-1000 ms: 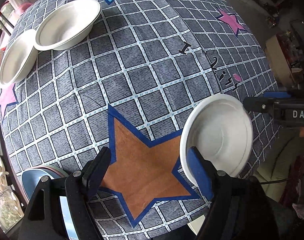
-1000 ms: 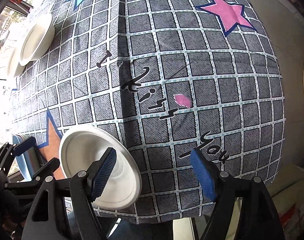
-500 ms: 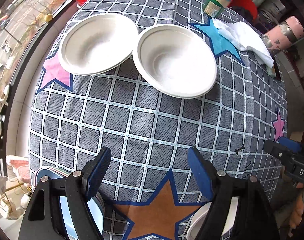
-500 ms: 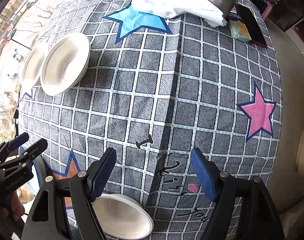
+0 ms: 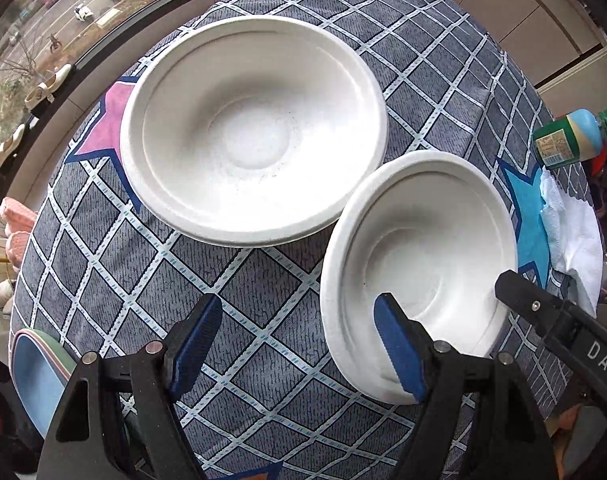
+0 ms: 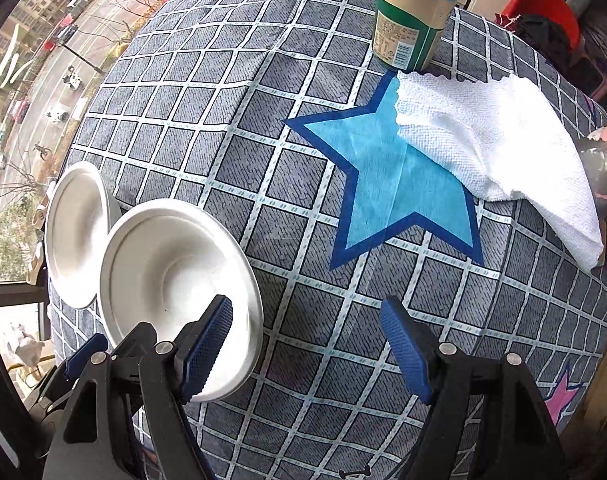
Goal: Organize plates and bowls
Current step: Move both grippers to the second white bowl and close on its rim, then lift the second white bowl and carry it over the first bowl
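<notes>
Two white paper bowls sit side by side on the checked tablecloth. In the left wrist view the far bowl (image 5: 255, 132) lies ahead and the near bowl (image 5: 419, 272) lies to the right. My left gripper (image 5: 299, 344) is open and empty, its right finger over the near bowl's rim. In the right wrist view the near bowl (image 6: 175, 280) is at lower left, the far bowl (image 6: 77, 232) beyond it. My right gripper (image 6: 307, 348) is open and empty, its left finger over the near bowl's edge.
A stack of blue and pastel plates (image 5: 39, 372) sits at the table's near left edge. A bottle (image 6: 413, 12) and a white towel (image 6: 499, 140) lie at the far right by a blue star. A window borders the left side.
Both grippers have moved forward across the table from the third bowl at the near edge to the two bowls by the window. Both stayed open.
</notes>
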